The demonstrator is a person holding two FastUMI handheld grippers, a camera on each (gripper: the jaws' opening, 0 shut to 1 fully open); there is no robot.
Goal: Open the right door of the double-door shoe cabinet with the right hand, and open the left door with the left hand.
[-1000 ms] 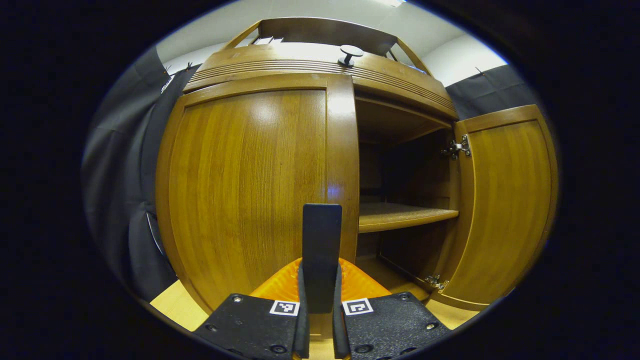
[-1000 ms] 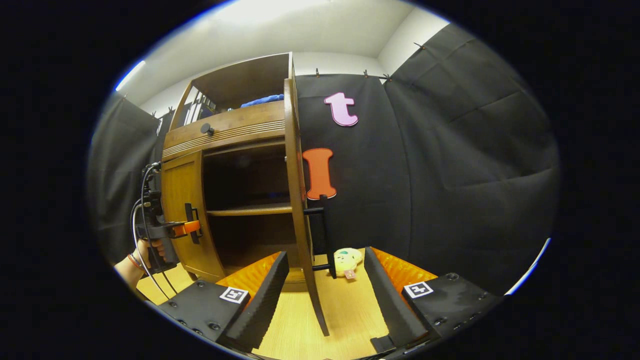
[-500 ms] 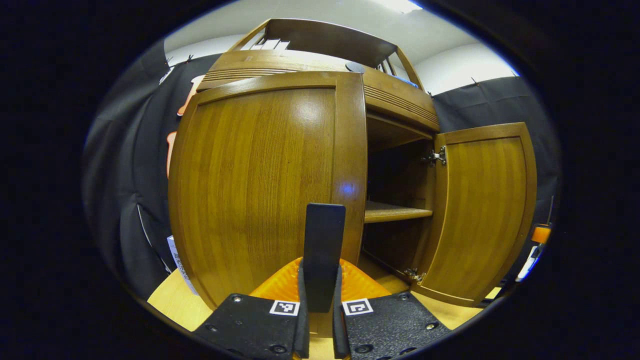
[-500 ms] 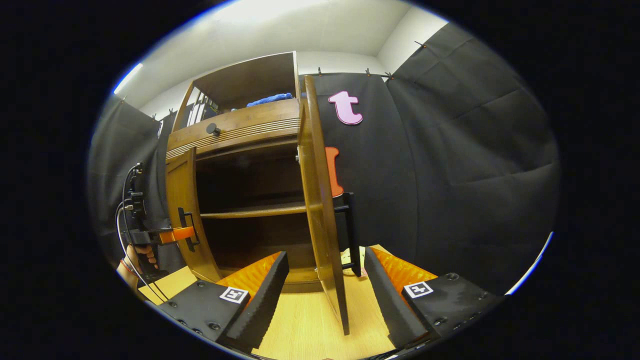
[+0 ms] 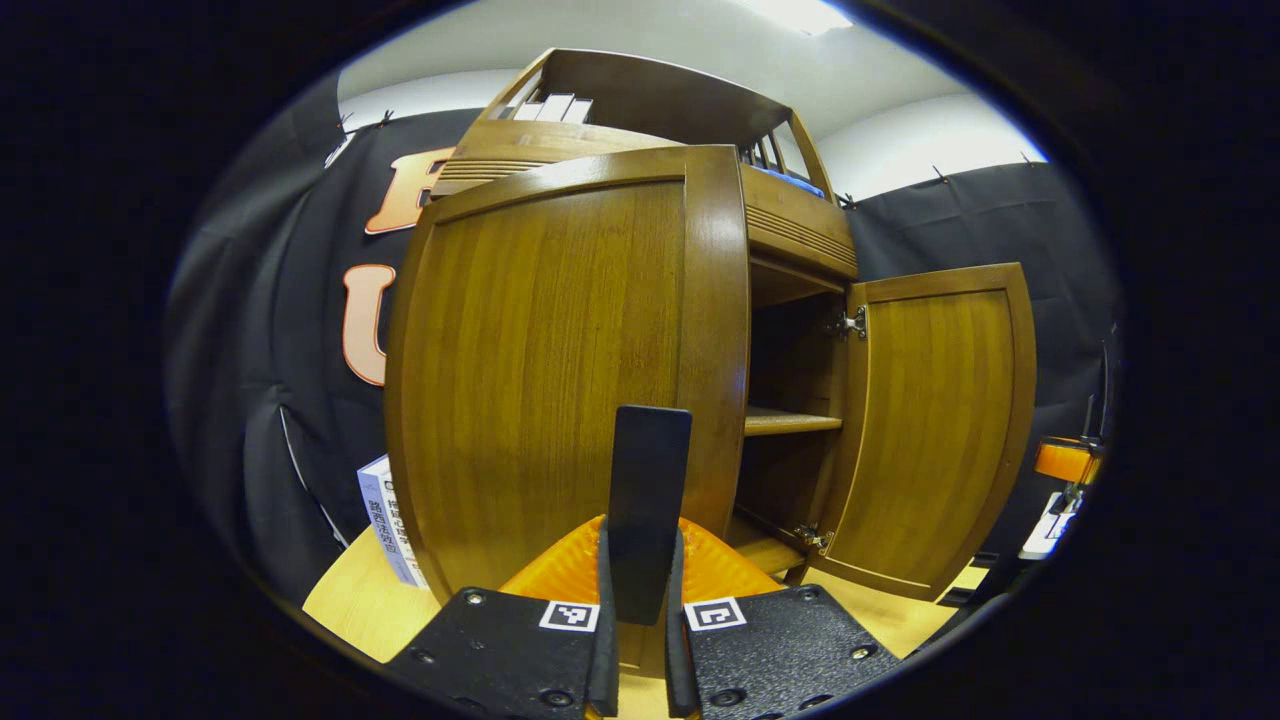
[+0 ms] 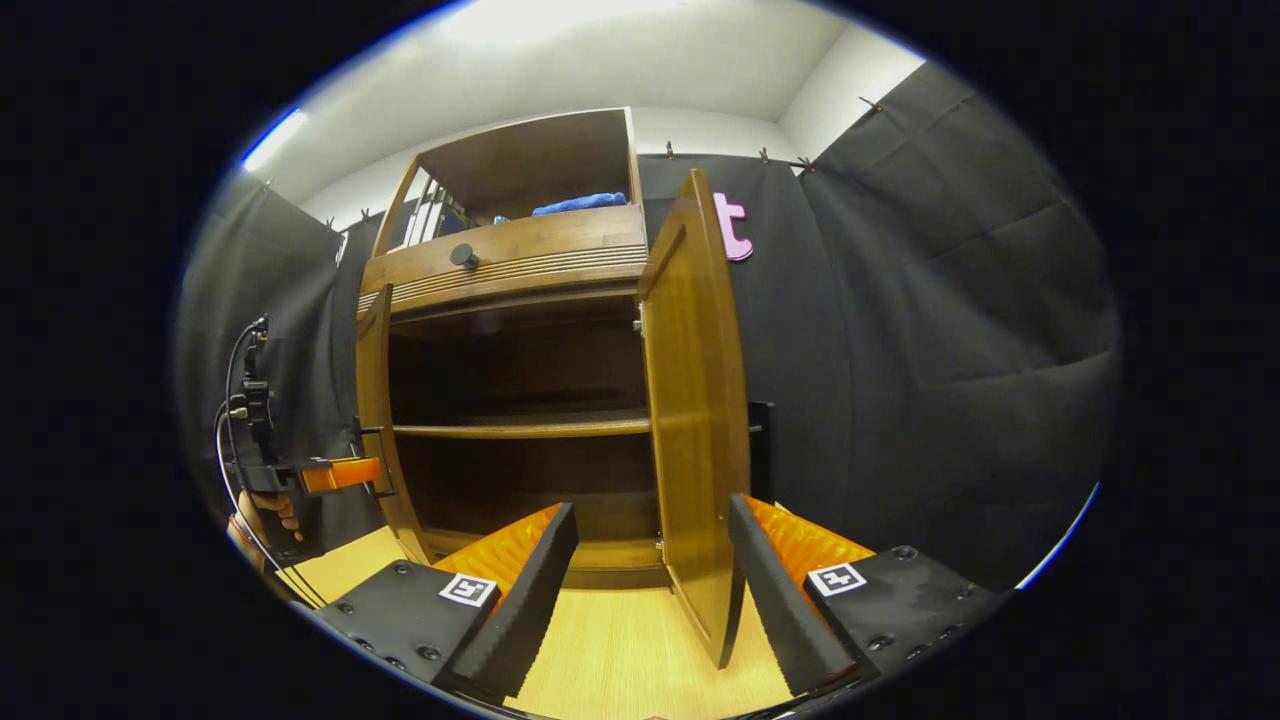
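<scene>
The brown wooden shoe cabinet [image 6: 520, 250] stands with both doors swung out. In the left gripper view the left door [image 5: 560, 370] is close ahead, and my left gripper [image 5: 638, 570] is shut on its black upright handle [image 5: 650, 480]. The right door [image 5: 930, 430] stands wide open beyond it. In the right gripper view the right door [image 6: 700, 440] is seen almost edge-on, its handle [image 6: 760, 440] peeking out behind it. My right gripper [image 6: 652, 505] is open, the door's lower corner between its fingers and apart from both. The left gripper [image 6: 340, 472] and a hand [image 6: 270, 512] show at the left door [image 6: 375, 420].
Inside the cabinet a shelf [image 6: 520, 428] crosses a dark empty space. A drawer with a round knob [image 6: 463, 256] sits above the doors, a blue cloth [image 6: 580, 203] above it. A white box [image 5: 385, 520] leans left of the cabinet. The floor [image 6: 620, 650] is light wood.
The left door has swung farther out with my left gripper on its handle. The right door has opened wider, hiding its handle and a plush toy behind it.
</scene>
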